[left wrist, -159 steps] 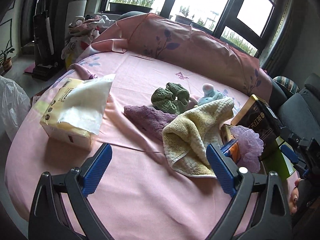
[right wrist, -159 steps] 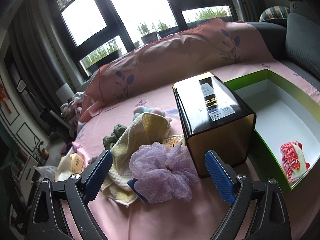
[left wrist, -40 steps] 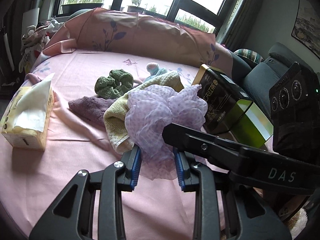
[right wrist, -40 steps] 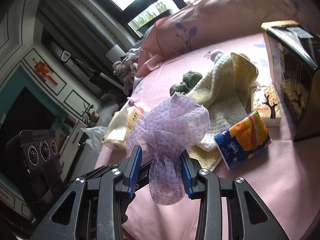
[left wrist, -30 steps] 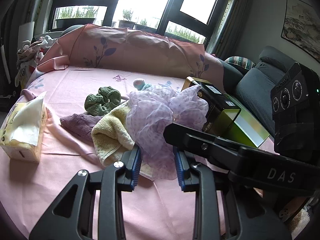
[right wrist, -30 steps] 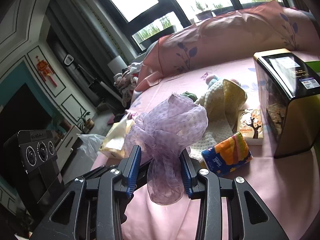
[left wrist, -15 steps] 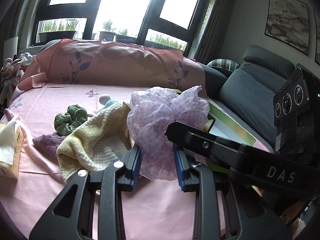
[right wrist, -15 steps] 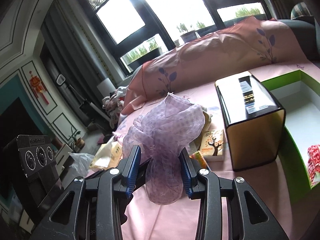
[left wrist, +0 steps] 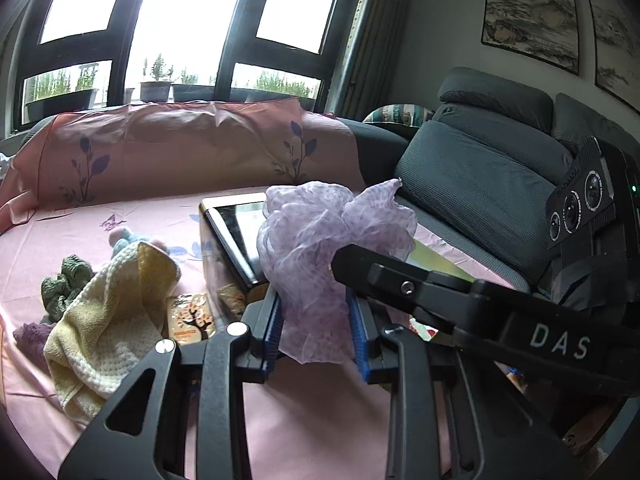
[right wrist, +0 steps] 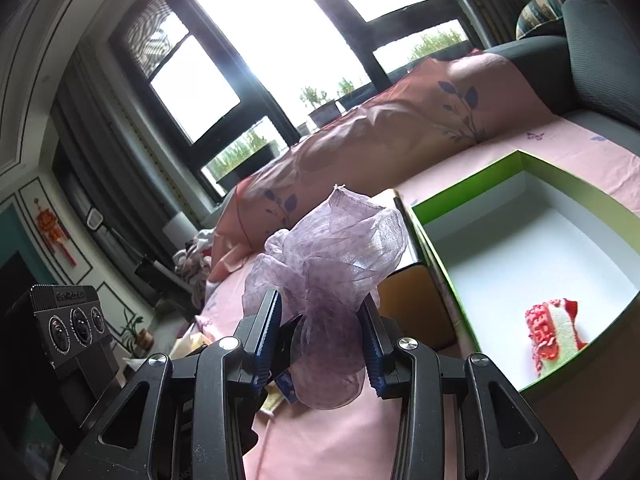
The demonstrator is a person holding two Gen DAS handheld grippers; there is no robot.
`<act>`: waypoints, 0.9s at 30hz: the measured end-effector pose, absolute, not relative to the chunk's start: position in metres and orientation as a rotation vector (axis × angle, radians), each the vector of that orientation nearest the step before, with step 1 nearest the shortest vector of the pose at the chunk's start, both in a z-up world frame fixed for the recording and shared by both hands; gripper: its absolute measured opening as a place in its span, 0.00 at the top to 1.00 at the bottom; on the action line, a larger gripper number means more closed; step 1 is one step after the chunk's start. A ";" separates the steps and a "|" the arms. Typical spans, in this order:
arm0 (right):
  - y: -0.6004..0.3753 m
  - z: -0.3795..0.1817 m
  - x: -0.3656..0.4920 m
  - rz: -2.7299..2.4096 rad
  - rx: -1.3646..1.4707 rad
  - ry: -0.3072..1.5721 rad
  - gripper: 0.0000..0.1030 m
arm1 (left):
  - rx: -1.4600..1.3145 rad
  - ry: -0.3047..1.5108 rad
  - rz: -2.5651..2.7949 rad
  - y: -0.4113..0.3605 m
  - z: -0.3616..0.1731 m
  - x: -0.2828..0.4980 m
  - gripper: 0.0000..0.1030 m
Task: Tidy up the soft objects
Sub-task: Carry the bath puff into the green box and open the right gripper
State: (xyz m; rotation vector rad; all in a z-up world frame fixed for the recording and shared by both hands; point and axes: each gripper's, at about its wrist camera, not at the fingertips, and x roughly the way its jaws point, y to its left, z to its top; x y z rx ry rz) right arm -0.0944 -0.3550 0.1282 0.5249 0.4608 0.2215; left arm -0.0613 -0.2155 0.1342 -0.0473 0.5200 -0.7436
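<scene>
Currently: left gripper and right gripper both pinch the lilac mesh pouf, raised above the pink sheet | green box to the right, red-and-white item inside | yellow towel, green cloth lie far left | black-gold box just behind pouf

I see a pink sheet bearing a yellow towel, green cloth, purple cloth and black-gold box. The green box rests on it too.
</scene>
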 end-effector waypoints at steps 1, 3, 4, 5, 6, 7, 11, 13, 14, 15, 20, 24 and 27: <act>-0.359 0.129 -0.096 0.210 0.529 0.454 0.61 | -0.046 0.525 -0.757 -0.221 0.135 -0.060 0.74; -0.368 0.130 -0.099 0.188 0.534 0.443 0.61 | -0.034 0.525 -0.775 -0.230 0.135 -0.060 0.74; -0.373 0.130 -0.100 0.176 0.539 0.440 0.61 | -0.022 0.524 -0.782 -0.236 0.135 -0.060 0.74; -0.378 0.130 -0.100 0.166 0.547 0.438 0.61 | -0.010 0.525 -0.792 -0.242 0.136 -0.059 0.74; -0.382 0.130 -0.101 0.160 0.557 0.435 0.61 | 0.000 0.523 -0.803 -0.248 0.137 -0.058 0.74; -0.388 0.129 -0.102 0.156 0.568 0.430 0.61 | 0.006 0.521 -0.814 -0.253 0.138 -0.058 0.74; -0.410 0.129 -0.109 0.115 0.591 0.410 0.61 | 0.027 0.533 -0.856 -0.278 0.139 -0.056 0.73; -0.422 0.128 -0.109 0.097 0.614 0.407 0.61 | 0.041 0.536 -0.878 -0.289 0.139 -0.054 0.73; -0.427 0.126 -0.109 0.091 0.629 0.407 0.61 | 0.045 0.544 -0.889 -0.294 0.138 -0.052 0.73; -0.432 0.125 -0.109 0.084 0.642 0.410 0.61 | 0.046 0.555 -0.899 -0.298 0.136 -0.049 0.73; -0.449 0.112 -0.103 0.042 0.691 0.438 0.61 | 0.056 0.603 -0.906 -0.315 0.125 -0.040 0.73; -0.453 0.102 -0.094 0.014 0.716 0.489 0.61 | 0.081 0.643 -0.893 -0.323 0.115 -0.034 0.73; -0.456 0.096 -0.092 -0.008 0.738 0.516 0.61 | 0.066 0.685 -0.891 -0.325 0.108 -0.029 0.73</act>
